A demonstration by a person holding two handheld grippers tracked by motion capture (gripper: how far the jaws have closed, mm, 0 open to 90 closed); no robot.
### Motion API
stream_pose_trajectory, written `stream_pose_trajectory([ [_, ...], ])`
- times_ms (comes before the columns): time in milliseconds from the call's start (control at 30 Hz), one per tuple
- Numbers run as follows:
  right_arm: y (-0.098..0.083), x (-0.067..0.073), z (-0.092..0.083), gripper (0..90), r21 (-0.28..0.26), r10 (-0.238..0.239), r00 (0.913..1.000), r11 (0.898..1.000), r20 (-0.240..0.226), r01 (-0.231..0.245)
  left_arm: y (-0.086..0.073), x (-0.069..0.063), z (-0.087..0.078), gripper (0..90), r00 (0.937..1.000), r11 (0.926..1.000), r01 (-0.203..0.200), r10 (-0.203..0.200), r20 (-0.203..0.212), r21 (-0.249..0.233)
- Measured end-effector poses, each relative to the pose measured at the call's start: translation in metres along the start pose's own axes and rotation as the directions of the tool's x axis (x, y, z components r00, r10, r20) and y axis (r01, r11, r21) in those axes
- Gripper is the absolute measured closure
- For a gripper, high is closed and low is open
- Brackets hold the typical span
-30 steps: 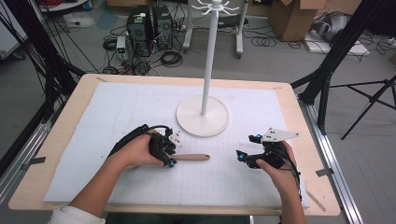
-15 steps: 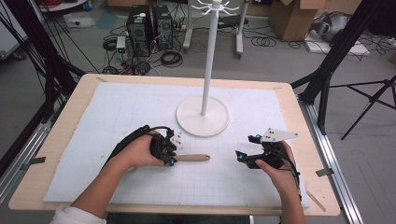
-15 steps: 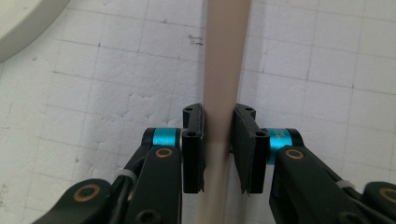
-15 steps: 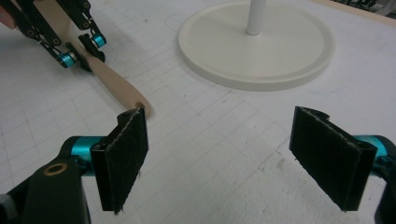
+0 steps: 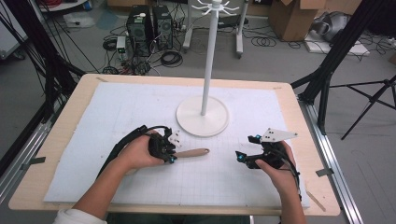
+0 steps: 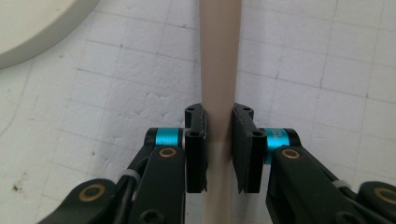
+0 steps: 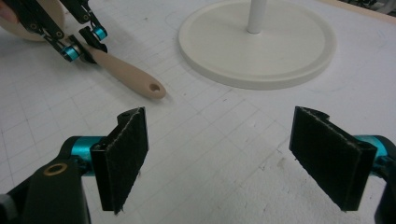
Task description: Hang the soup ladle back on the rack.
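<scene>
Left gripper [image 6: 219,149] freshly clamped; white gridded mat [image 5: 140,112].

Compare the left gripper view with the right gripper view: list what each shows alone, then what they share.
Left gripper view alone: the left tongs seen close, pads pressed on the beige wooden handle.
Right gripper view alone: the right tongs wide open with nothing between them, the handle's hanging hole and the white stand pole.
Shared: the handle, the round white stand base and the white gridded mat.
</scene>
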State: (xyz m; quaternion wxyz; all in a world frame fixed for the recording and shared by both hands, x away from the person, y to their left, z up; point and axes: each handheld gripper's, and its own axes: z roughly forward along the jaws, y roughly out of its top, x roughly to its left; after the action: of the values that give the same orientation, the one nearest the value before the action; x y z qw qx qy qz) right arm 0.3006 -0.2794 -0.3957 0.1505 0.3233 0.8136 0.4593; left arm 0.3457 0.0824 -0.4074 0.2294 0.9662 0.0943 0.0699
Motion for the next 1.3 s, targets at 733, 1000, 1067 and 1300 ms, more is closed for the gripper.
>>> stream_pose_trajectory([
  [733, 0.0, 0.003, 0.005, 18.7, 0.02, -0.005, 0.9999, 1.0, -0.011, 0.005, -0.022, 0.014, -0.076, 76.3, 0.9922, 0.9414, 0.125, -0.119, 0.036, -0.313],
  [1000, 0.0, 0.003, 0.006, 18.7, 0.024, -0.003, 0.9999, 1.0, -0.012, 0.003, -0.014, 0.016, -0.099, 76.4, 0.9931, 0.9299, 0.117, -0.111, 0.036, -0.349],
  [1067, 0.0, 0.003, 0.006, 18.7, 0.021, -0.003, 0.9999, 1.0, -0.011, 0.003, -0.011, 0.017, -0.103, 76.4, 0.9936, 0.9302, 0.113, -0.109, 0.032, -0.349],
  [1300, 0.0, 0.003, 0.005, 18.7, 0.019, -0.003, 0.9999, 1.0, -0.014, 0.003, 0.001, 0.023, -0.12, 76.3, 0.9934, 0.9177, 0.114, -0.1, 0.057, -0.381],
])
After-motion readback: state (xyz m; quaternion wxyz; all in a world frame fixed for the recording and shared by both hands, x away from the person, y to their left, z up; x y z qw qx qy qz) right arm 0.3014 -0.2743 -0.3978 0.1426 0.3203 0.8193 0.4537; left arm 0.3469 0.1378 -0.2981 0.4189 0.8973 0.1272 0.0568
